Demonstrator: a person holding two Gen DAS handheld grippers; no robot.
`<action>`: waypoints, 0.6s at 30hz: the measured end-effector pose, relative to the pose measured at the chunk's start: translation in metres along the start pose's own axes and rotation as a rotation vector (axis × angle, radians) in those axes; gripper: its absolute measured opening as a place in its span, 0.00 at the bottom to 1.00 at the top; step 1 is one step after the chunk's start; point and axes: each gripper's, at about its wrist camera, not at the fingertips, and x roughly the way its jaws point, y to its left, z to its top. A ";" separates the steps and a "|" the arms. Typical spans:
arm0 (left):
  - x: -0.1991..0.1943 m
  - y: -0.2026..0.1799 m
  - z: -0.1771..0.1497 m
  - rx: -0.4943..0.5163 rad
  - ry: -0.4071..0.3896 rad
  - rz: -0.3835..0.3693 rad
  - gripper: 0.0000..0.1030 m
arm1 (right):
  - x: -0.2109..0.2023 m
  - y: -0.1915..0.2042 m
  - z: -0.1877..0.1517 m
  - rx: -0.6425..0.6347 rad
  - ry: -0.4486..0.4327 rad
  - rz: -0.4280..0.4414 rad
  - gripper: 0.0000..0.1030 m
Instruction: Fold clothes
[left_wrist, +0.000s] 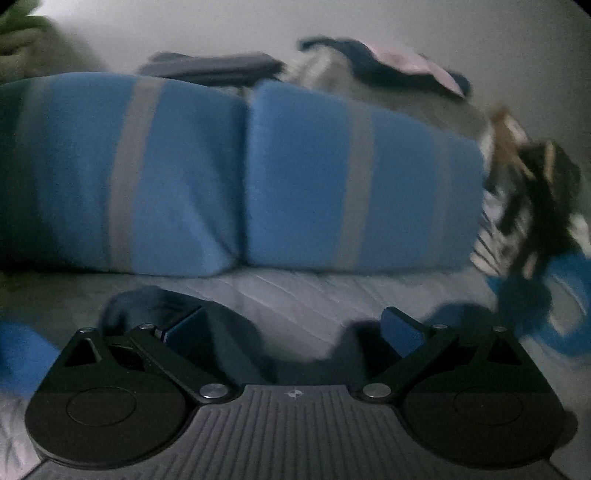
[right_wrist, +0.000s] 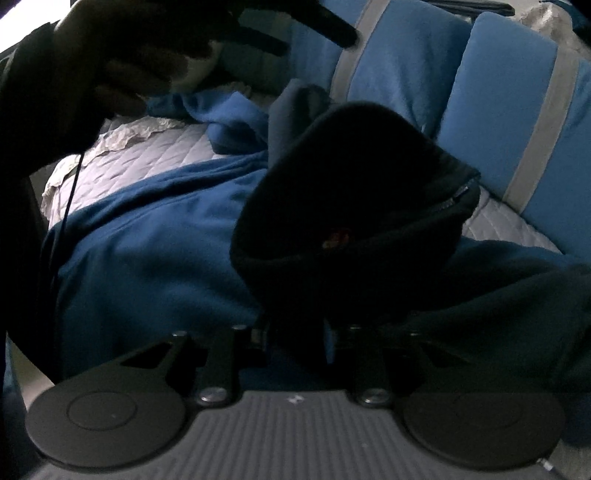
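Observation:
A blue fleece garment (right_wrist: 147, 236) lies spread on the quilted bed cover (right_wrist: 140, 151). My right gripper (right_wrist: 295, 332) is shut on a dark, zippered fold of clothing (right_wrist: 351, 192) that stands up in front of the camera and hides the fingertips. In the left wrist view, my left gripper (left_wrist: 293, 328) is open just above the bed, with nothing between its blue pads (left_wrist: 400, 328). Dark cloth (left_wrist: 221, 332) lies under its left finger. A strip of blue garment (left_wrist: 565, 314) shows at the right edge.
Two blue pillows with grey stripes (left_wrist: 351, 177) lean along the back of the bed. Behind them sit folded dark clothes (left_wrist: 214, 66) and a loose pile (left_wrist: 388, 66). Black and striped clothing (left_wrist: 535, 206) lies at the right. A person's hand (right_wrist: 110, 55) holds the other gripper at upper left.

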 end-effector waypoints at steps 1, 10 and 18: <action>0.006 -0.005 -0.002 0.030 0.015 -0.009 1.00 | -0.001 0.000 0.000 -0.001 -0.002 0.001 0.33; 0.050 -0.032 -0.034 0.321 0.112 0.076 0.99 | 0.000 0.009 -0.004 -0.019 0.012 0.017 0.65; 0.047 -0.005 -0.054 0.387 0.161 0.099 0.92 | -0.024 0.011 0.002 -0.020 -0.081 0.018 0.78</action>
